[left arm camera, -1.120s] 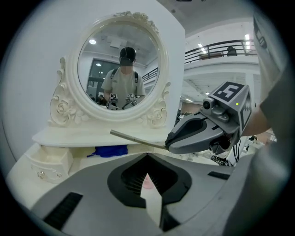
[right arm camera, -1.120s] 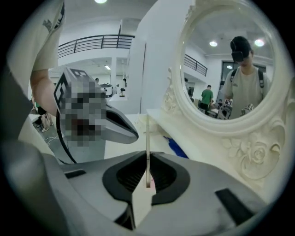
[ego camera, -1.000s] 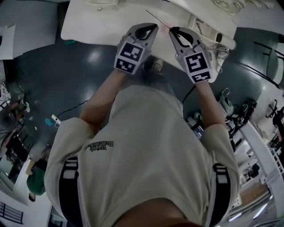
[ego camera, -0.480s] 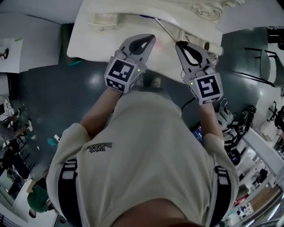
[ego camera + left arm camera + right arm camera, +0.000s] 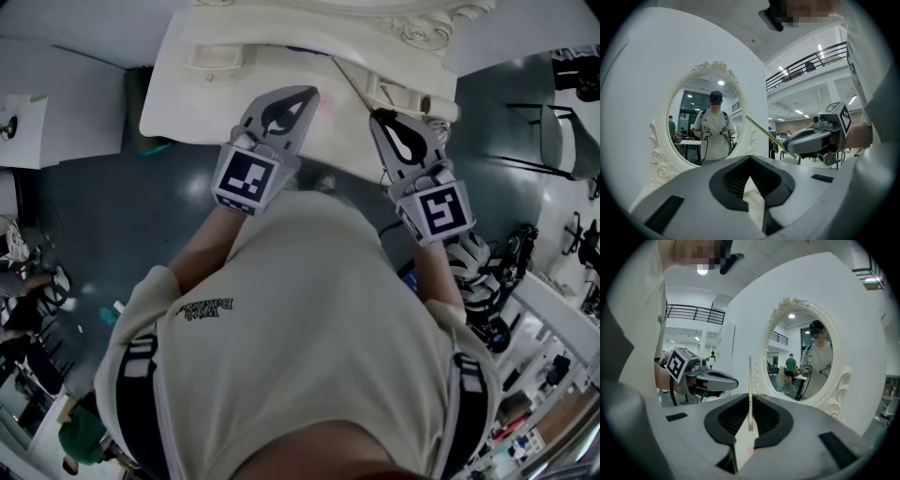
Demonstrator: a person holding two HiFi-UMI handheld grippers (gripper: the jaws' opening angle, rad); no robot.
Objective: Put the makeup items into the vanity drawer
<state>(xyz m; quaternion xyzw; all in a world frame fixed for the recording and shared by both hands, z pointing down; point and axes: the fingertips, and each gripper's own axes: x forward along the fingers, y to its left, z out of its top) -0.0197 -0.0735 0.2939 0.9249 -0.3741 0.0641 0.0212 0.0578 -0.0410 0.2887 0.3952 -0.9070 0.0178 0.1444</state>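
My right gripper (image 5: 377, 114) is shut on a thin pale makeup stick (image 5: 352, 80) that slants up and left over the white vanity top (image 5: 187, 94). In the right gripper view the stick (image 5: 750, 380) stands upright, pinched between the jaws of the right gripper (image 5: 750, 401). My left gripper (image 5: 307, 94) hovers beside it over the vanity, jaws together and holding nothing. The left gripper view shows the left gripper (image 5: 750, 159) in front and, to the right, the right gripper (image 5: 790, 140) with the stick (image 5: 766, 135). No open drawer is visible.
An oval mirror in an ornate white frame (image 5: 661, 168) stands at the back of the vanity, also the mirror frame (image 5: 841, 385). A small knobbed fitting (image 5: 214, 61) sits at back left. Dark floor (image 5: 94, 216) lies left, stands and cables (image 5: 487, 272) right.
Both grippers have risen toward the head camera and look larger, drawing slightly apart. The stick stays pinched in the right gripper. The vanity's mirror frame has come further into the head view.
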